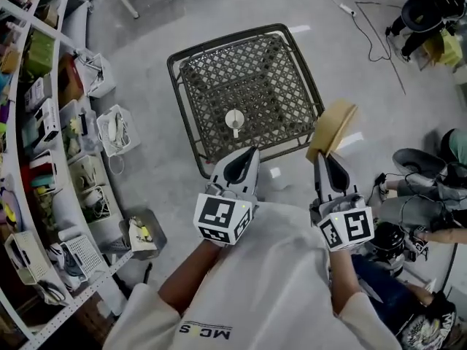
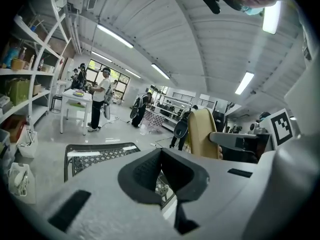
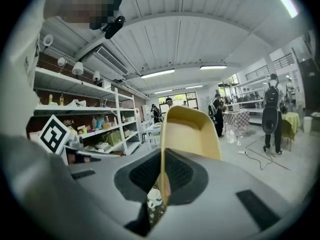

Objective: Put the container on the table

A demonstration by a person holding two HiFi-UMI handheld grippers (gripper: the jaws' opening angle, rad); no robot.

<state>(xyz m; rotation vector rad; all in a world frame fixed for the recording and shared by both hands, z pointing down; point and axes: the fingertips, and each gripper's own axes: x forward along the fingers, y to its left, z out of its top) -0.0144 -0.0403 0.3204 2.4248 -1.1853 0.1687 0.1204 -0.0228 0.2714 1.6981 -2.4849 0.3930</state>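
Tan container (image 1: 332, 127), carry stage: right gripper (image 1: 323, 159) clamped on its wall.
Closed and empty: left gripper (image 1: 248, 156). Next, likely: lower container onto mesh table (image 1: 211, 79), frame centre, then release.

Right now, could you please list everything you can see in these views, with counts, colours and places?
table: one, dark metal lattice, on the floor straight ahead.
cup: one, white, on the table towards its near edge.
container: one, tan-yellow, held up by the table's near right corner.
shelving: one white run, along the left, crowded with assorted goods.
cable: one, dark, on the grey floor at upper right.
seated person: one, at the right edge.
people: several, standing far back in the hall.
left gripper: one, grey, shut with nothing in it, at the table's near edge.
right gripper: one, grey, shut on the container's wall.
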